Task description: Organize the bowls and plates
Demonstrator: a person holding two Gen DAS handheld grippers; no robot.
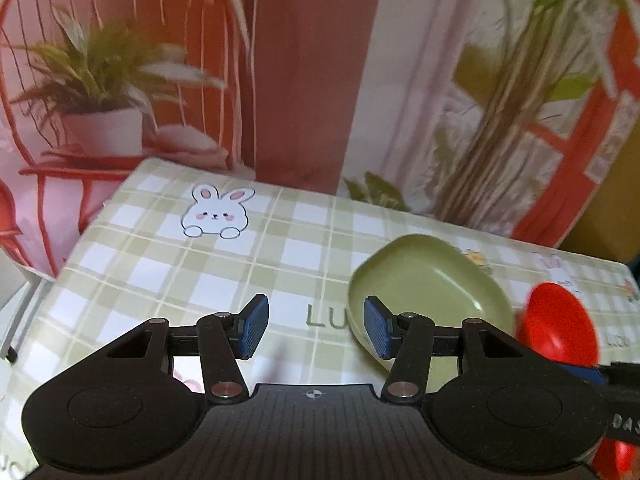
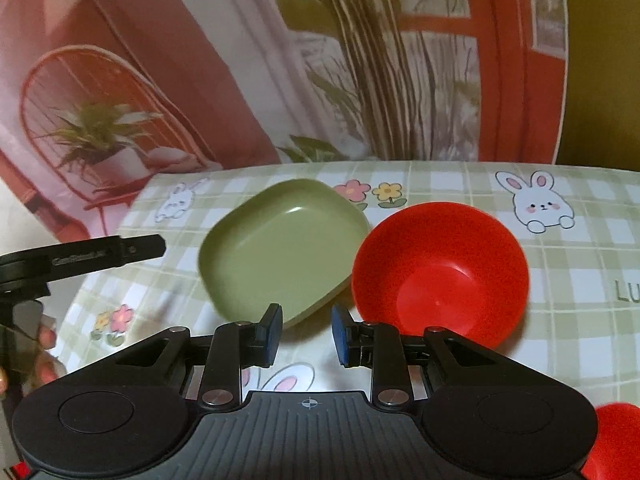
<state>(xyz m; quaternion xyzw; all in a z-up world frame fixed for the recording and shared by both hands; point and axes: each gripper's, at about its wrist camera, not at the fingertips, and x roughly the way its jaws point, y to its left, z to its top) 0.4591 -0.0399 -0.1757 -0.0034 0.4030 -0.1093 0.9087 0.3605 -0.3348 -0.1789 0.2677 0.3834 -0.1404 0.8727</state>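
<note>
Both claws, left gripper (image 1: 316, 326) and right gripper (image 2: 306, 336), spread, empty; glossy red plastic bowl (image 2: 440, 276) at 2 o'clock could skid against square green plastic plate (image 2: 280, 248).

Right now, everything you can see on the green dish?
The green dish is a shallow, rounded-square plate with a raised rim, matte olive, probably plastic, with a small glare on its inner wall. It is empty and upright on the checked tablecloth. The red bowl sits right beside it, rims close or touching. The right claw is open just short of its near edge; neither claw holds it.
</note>
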